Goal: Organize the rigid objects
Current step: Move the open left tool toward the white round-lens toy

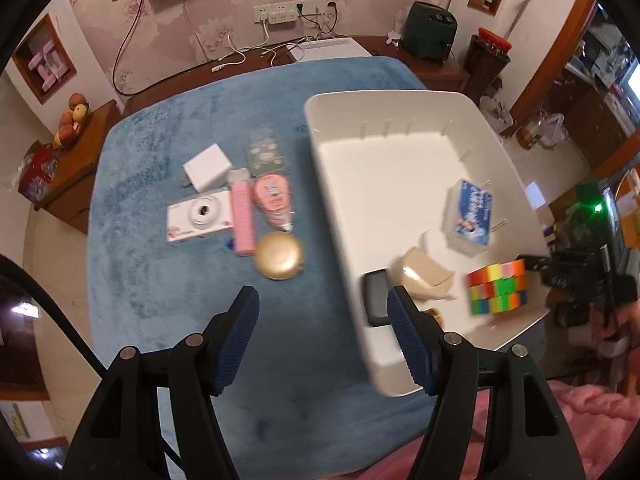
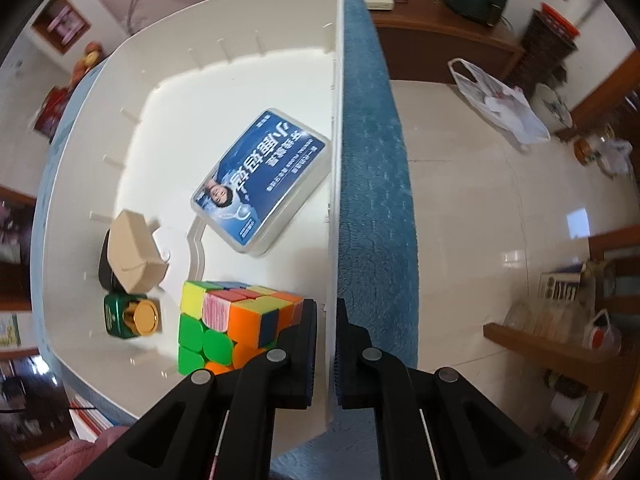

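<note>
A white bin point(image 1: 400, 120) stands on the blue cloth; its wall also shows in the right wrist view point(image 2: 334, 160). It holds a colour cube point(image 2: 224, 324), a blue-labelled box point(image 2: 262, 176), a beige box point(image 2: 134, 256), a green bottle with a gold cap point(image 2: 128, 316) and a black item point(image 1: 374, 298). My right gripper point(image 2: 326, 336) is shut on the bin's right wall, one finger inside next to the cube. My left gripper point(image 1: 322, 306) is open and empty over the cloth at the bin's near left corner. Left of the bin lie a gold compact point(image 1: 280, 256), pink bar point(image 1: 244, 216), pink case point(image 1: 272, 196), white camera point(image 1: 200, 216), white charger point(image 1: 208, 168) and a clear packet point(image 1: 266, 152).
The blue cloth point(image 1: 160, 300) covers the table. A wooden cabinet behind carries cables, a white device point(image 1: 332, 48) and a dark appliance point(image 1: 430, 30). A pink blanket point(image 1: 580, 420) lies at the near right. To the right of the table is tiled floor point(image 2: 500, 220) with bags and shelves.
</note>
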